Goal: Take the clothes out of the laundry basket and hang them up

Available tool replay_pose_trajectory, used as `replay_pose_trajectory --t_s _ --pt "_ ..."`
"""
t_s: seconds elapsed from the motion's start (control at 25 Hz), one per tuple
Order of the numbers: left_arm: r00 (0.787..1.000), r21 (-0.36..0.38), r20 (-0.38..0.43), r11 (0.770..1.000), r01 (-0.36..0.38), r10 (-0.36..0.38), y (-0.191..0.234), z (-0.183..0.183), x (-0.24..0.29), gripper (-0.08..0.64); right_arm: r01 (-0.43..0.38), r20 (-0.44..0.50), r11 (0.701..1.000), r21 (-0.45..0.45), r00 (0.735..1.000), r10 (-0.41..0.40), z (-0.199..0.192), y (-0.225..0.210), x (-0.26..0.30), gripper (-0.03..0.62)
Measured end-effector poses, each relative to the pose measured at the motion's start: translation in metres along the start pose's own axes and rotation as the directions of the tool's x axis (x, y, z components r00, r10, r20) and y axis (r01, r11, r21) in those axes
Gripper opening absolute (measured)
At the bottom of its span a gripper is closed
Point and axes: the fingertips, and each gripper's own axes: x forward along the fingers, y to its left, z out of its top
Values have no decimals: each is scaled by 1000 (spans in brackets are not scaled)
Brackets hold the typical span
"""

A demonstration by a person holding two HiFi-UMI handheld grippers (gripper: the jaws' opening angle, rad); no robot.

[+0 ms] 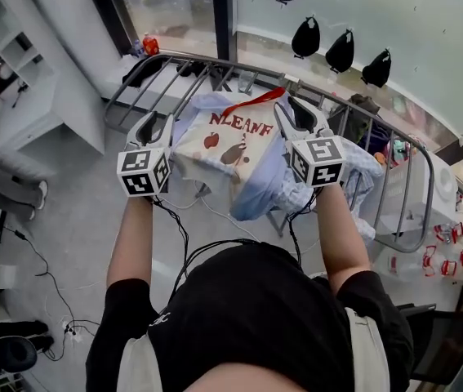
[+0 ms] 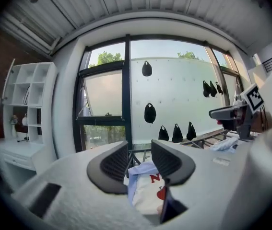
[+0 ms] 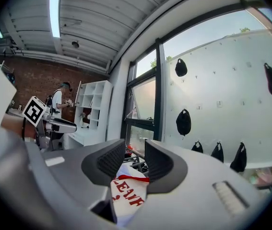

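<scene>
Printed shirt [image 1: 231,149], stretched side to side, collar [image 1: 255,101] toward drying rack [image 1: 408,163]

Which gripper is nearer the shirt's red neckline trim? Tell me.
Right. The right gripper pinches the shirt beside the red trim; the left gripper holds the far edge.

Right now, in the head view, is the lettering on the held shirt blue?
No, the lettering printed on the shirt is red.

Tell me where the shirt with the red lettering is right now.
Head view, centre: the shirt hangs spread between the left gripper and the right gripper, held over the metal drying rack.
</scene>
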Motion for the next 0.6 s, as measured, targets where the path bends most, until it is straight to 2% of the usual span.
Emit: replay_pose_trajectory --t_s 0.12,0.24,0.4,0.48,0.6 --pt "999 -25 50 1000 -8 9 -14 8 -46 142 17 50 1000 25 999 -18 7 29 -38 136" --pt "998 -11 70 1000 -8 9 -30 11 -91 130 62 81 996 70 994 -68 9 53 -78 118" --pt "998 17 64 1000 21 -22 -64 3 -153 97 124 114 985 117 984 -137 8 80 -143 58" --pt "997 13 56 999 46 -47 -85 -3 -178 2 168 129 978 122 974 -184 8 89 -174 11" --pt "995 20 34 995 93 -94 -117 -13 -207 0 197 117 972 128 970 -212 1 106 -211 11"
